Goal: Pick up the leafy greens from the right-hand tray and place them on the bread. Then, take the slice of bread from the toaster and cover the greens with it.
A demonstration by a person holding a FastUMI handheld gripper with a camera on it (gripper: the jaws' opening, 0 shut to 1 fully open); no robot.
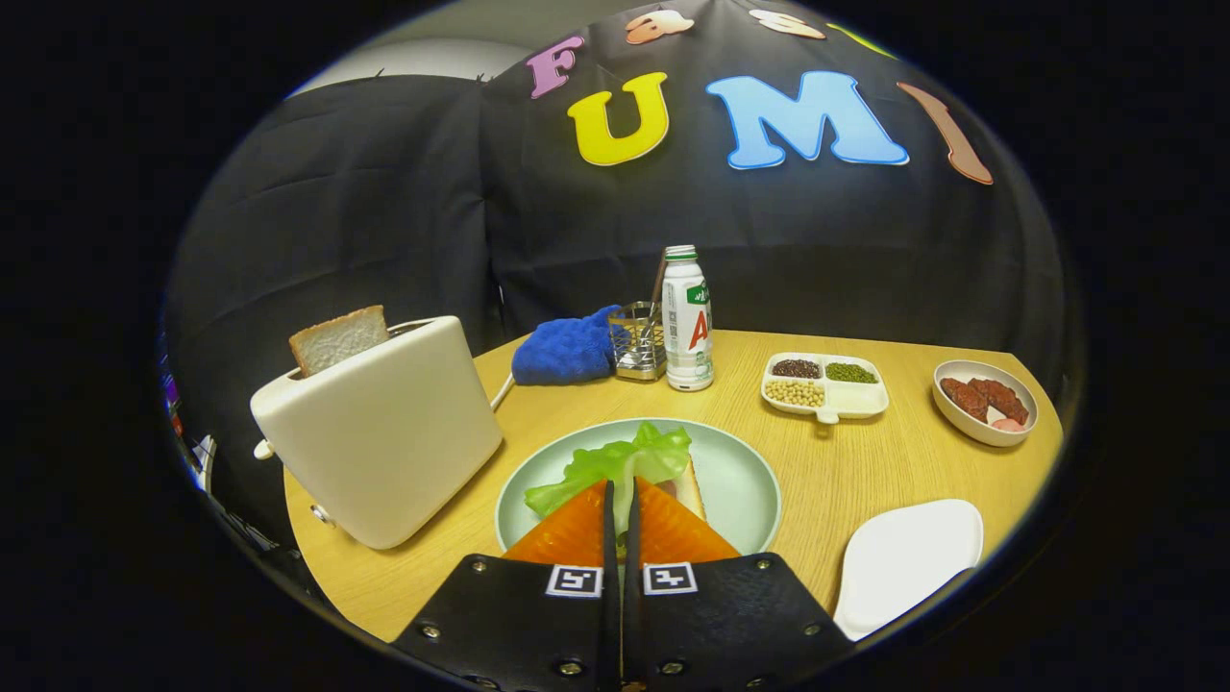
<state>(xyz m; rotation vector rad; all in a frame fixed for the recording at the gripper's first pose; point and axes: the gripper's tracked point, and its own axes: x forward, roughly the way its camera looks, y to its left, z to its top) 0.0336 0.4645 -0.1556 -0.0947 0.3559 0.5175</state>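
Note:
My gripper (621, 486) is shut on the leafy greens (625, 461); the pale stalk runs down into the narrow slit between the two fingers. The green leaf spreads just ahead of the fingertips, over a slice of bread (691, 490) on the pale green plate (745, 481). Only a corner of that bread shows, beside the right finger. To the left of the plate stands a white toaster (384, 442), and a slice of bread (338, 338) sticks up from its slot.
A white tray (903, 562) lies bare to the right of the fingers. Beyond the plate stand a milk bottle (688, 322), a metal holder (637, 341) and a blue cloth (565, 351). A divided dish of beans (824, 386) and a bowl of meat (985, 402) sit far right.

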